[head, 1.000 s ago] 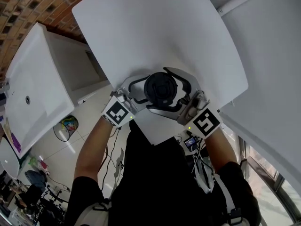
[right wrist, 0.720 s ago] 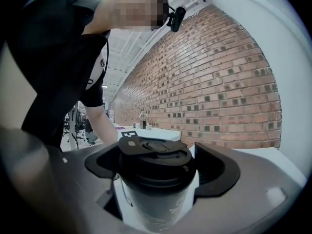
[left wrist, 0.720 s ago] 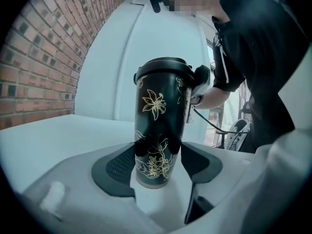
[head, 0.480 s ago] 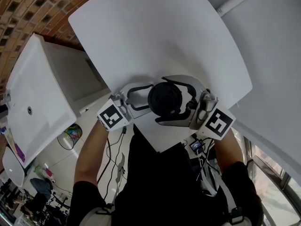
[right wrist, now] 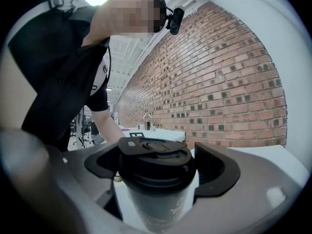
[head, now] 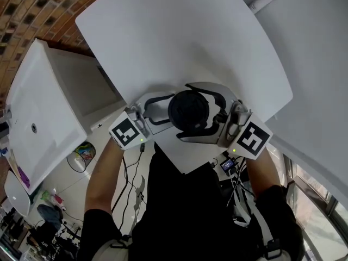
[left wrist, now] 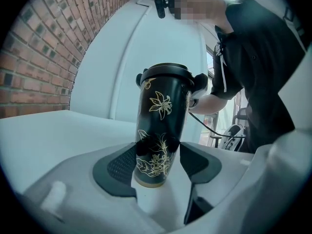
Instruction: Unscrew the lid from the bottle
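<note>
A: Holding where?
B: Your left gripper (left wrist: 157, 149), jaws just closing, is clamping the black gold-flowered bottle (left wrist: 163, 106) low, at the white counter (head: 179, 42)'s near edge; your right gripper (right wrist: 157, 165), jaws shut, is pinching its round black lid (right wrist: 153, 151). Stiff, probably slippery.

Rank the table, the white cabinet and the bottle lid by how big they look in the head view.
1. table, largest
2. white cabinet, though it sits farther from the camera
3. lid, smallest
</note>
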{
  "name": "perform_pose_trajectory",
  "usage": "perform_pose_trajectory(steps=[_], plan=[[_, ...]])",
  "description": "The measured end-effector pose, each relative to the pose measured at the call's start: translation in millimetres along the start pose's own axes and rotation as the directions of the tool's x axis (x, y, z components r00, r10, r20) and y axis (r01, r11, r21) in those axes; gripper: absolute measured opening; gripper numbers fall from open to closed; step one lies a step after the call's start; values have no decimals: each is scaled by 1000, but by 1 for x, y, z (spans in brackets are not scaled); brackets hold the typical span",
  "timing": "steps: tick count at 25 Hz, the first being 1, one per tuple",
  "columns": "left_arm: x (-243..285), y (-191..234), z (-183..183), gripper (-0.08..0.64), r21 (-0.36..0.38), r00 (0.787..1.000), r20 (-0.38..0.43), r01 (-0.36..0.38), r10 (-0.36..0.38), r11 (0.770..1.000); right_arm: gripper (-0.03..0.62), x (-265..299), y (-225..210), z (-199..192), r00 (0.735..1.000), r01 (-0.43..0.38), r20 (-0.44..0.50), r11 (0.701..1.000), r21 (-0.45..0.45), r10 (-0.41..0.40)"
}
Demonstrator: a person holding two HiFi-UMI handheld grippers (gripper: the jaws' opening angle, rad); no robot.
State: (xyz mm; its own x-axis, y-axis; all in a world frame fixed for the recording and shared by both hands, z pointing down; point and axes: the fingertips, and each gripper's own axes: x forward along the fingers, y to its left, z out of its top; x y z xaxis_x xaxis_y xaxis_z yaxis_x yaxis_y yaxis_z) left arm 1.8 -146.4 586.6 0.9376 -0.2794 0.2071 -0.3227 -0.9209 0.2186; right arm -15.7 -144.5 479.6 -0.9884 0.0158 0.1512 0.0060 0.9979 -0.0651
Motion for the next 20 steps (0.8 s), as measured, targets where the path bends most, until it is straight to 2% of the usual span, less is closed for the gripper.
perform_pose_trajectory(steps=[4, 9, 20], plan=[[-1, 0, -1, 284, 3, 1000, -6, 1, -1, 1000, 454, 0, -1, 3, 999, 16, 28, 999, 30, -17], [-1, 1, -2, 284, -4, 1000, 5, -10, 10, 1000, 454, -5, -7, 19, 988, 15, 147, 988, 154, -38], [-3, 0, 5, 299, 12, 999, -19, -29, 29, 1000, 454, -12, -27, 36, 966, 37, 237, 958, 285, -108]])
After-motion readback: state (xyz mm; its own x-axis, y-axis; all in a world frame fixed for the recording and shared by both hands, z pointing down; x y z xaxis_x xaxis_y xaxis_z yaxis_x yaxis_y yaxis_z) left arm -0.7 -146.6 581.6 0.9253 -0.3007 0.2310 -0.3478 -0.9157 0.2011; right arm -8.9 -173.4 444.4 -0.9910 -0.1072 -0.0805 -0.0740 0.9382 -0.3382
